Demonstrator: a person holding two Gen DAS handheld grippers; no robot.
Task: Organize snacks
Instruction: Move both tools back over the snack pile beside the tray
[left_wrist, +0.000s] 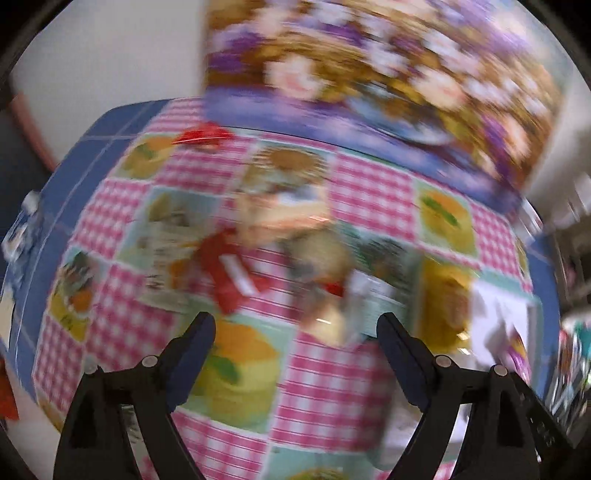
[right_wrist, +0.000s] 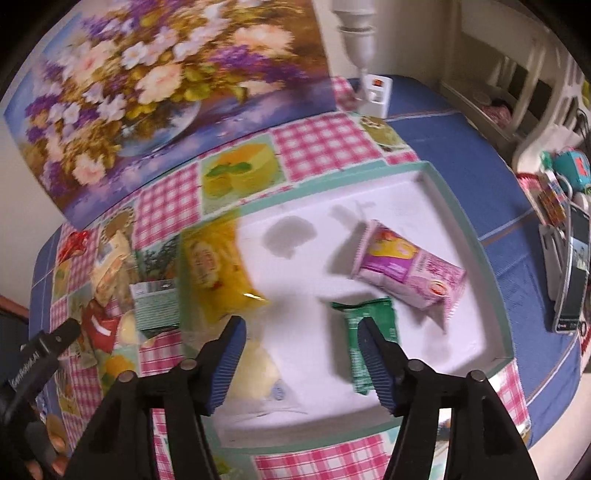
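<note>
A white tray with a teal rim lies on the checked tablecloth. Inside it lie a pink-purple packet, a green packet and a pale yellow packet. A blurred yellow packet is over the tray's left rim, just beyond my right gripper, which is open and holds nothing. Left of the tray lie a red packet, a green-and-white packet and a beige packet. The left wrist view is smeared; my left gripper is open above the cloth near the red packet.
A flower painting leans against the wall behind the table. A white dispenser stands at the back. A phone on a stand and small boxes sit at the right edge. A person's hand shows at lower left.
</note>
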